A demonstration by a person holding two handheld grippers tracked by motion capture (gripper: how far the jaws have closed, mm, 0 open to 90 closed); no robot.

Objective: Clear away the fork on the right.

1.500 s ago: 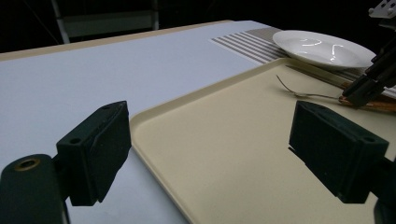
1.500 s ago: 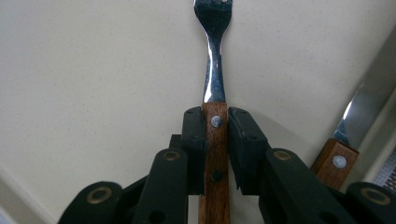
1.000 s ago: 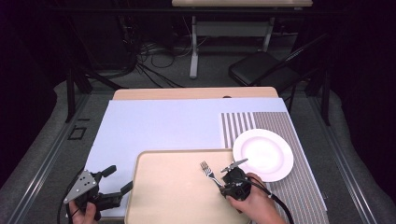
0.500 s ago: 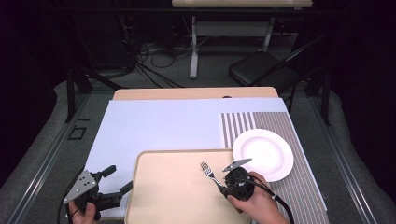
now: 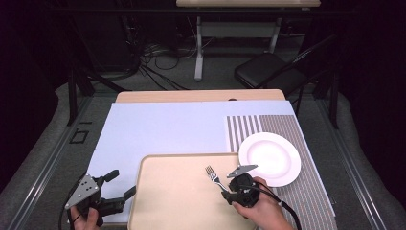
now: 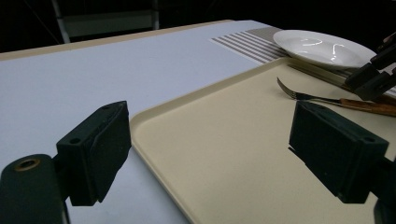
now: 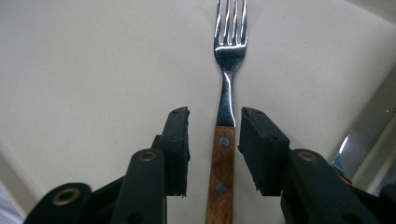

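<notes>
The fork (image 7: 227, 107) lies flat on the beige tray (image 5: 172, 201), toward the tray's right side, its tines pointing to the far left and its wooden handle running back between the jaws of the right gripper (image 7: 214, 149). Those jaws stand released, one on each side of the riveted handle with a slim gap to either face, so the fork rests on the tray and is not clamped. Straddling the handle near its joint with the steel neck looks like the line-up for a grasp, or a fresh letting-go; which one cannot be told. The white plate (image 5: 269, 158) sits just right of the tray on the striped placemat (image 5: 287, 129), empty. The left gripper (image 5: 117, 190) hovers at the tray's near left corner over the pale blue counter (image 5: 163, 129) cover, jaws spread wide and holding nothing, seemingly kept out of the way. No brand, label or writing can be read on any of these things.
</notes>
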